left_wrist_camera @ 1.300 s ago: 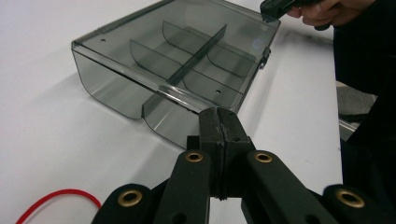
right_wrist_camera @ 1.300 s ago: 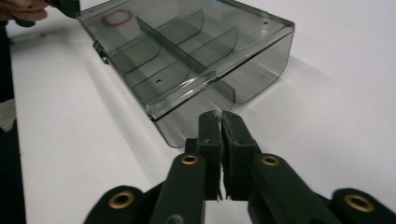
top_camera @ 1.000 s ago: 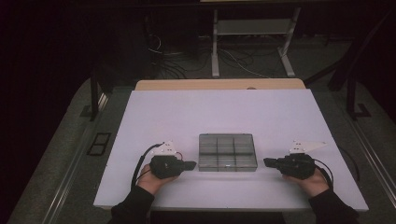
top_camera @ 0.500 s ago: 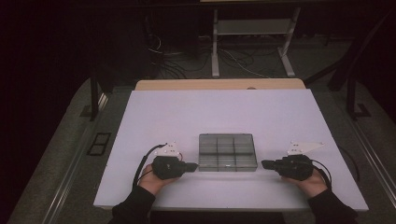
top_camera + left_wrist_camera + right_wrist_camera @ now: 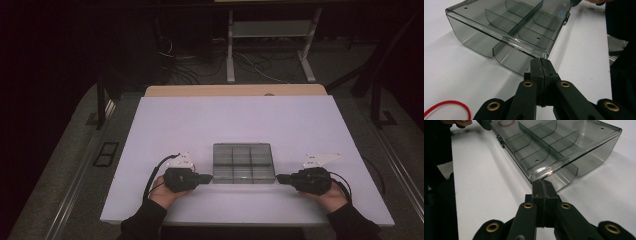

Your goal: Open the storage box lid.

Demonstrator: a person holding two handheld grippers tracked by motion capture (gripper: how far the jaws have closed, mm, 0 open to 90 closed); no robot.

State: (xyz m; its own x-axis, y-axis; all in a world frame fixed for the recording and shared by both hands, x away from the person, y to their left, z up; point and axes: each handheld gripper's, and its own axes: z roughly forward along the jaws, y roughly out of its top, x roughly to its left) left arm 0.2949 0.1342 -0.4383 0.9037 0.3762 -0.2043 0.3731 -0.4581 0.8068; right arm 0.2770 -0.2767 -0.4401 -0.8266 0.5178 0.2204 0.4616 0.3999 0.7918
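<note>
A clear smoke-grey compartment box (image 5: 244,163) with its lid closed lies on the white table (image 5: 200,125), near the front edge. My left gripper (image 5: 209,177) is shut with nothing between its jaws. Its tip (image 5: 541,61) sits right at the near left corner of the box (image 5: 509,25). My right gripper (image 5: 279,178) is shut and empty too, and its tip (image 5: 543,182) is at the near right corner of the box (image 5: 554,142). Whether either tip touches the box I cannot tell. Both grippers lie low and point inward at each other.
A red cable (image 5: 449,106) loops on the table beside my left gripper. A wooden tabletop (image 5: 235,90) adjoins the far edge of the white one. Beyond it stand a metal frame (image 5: 270,45) and loose floor cables (image 5: 250,62). The table's front edge runs just under my hands.
My right gripper has edged a little to the left, closer to the box's corner. The left gripper and the box have stayed put.
</note>
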